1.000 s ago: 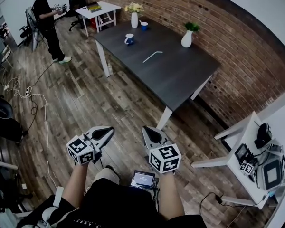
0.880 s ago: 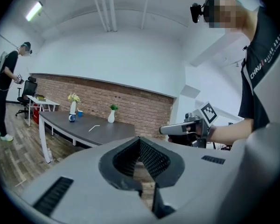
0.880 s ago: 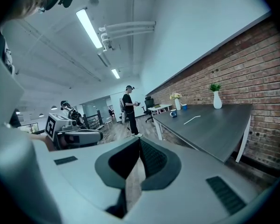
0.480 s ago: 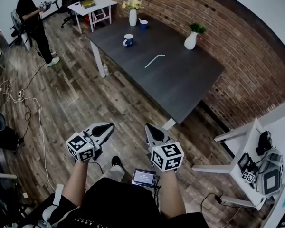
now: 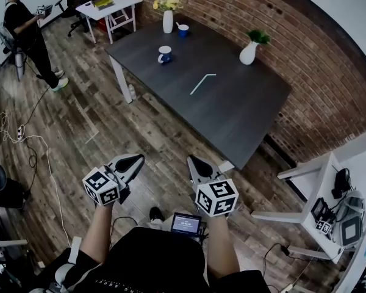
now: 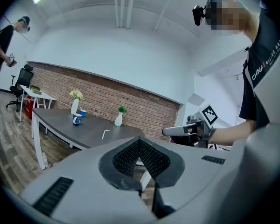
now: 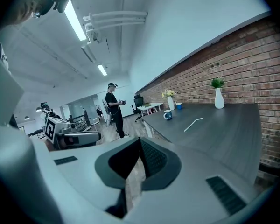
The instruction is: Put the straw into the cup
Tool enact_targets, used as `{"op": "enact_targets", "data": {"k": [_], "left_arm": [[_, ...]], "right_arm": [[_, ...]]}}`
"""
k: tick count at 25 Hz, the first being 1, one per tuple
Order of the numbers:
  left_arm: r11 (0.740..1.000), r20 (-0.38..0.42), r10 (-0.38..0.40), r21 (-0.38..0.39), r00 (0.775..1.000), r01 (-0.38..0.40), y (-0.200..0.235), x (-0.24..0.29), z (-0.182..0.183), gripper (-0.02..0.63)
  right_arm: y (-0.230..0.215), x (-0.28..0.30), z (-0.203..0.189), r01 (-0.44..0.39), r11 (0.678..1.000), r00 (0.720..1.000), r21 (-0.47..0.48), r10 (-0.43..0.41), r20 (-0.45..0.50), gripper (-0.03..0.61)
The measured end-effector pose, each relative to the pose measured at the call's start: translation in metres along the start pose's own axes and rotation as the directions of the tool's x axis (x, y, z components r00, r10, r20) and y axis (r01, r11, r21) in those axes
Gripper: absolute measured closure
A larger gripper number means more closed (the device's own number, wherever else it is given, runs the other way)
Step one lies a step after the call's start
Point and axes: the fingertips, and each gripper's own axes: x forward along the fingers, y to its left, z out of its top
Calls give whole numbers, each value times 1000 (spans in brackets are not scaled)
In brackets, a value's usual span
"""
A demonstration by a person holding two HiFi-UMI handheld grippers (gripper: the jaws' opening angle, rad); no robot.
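A white bent straw (image 5: pixel 202 83) lies flat near the middle of the dark grey table (image 5: pixel 244 115). A blue and white cup (image 5: pixel 165 54) stands upright to its left, apart from it. Both show small in the left gripper view, straw (image 6: pixel 105 134) and cup (image 6: pixel 77 120), and in the right gripper view, straw (image 7: pixel 193 124) and cup (image 7: pixel 168 115). My left gripper (image 5: pixel 129 162) and right gripper (image 5: pixel 198 168) hang side by side over the wooden floor, well short of the table. Each one, left gripper (image 6: pixel 139 140) and right gripper (image 7: pixel 140 141), is shut with nothing in it.
On the table stand a white vase of flowers (image 5: pixel 168 21), a small blue cup (image 5: pixel 183 31) and a white vase with a green plant (image 5: pixel 249 52). A person (image 5: pixel 24 23) stands far left by a white table (image 5: pixel 107 5). Cables (image 5: pixel 30 151) lie on the floor. A white desk (image 5: pixel 320 176) is at right.
The view has come nearer to the table, which now sits lower and larger in the head view. Both grippers stay shut in the same place before me.
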Motion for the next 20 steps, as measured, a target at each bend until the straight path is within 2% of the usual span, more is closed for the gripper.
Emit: {"op": "enact_targets", "data": {"k": [10,20], "left_arm": [[1000,-24,1,-28,1000,-2,50,35,2,611],[1000,-54,20,24,998,-19,126,120,38,611]], "right_arm": [[-25,67,12,-43,999,999,19,43,-26,572],[-93,155,64,-117,993,993,6,117,-22,572]]}}
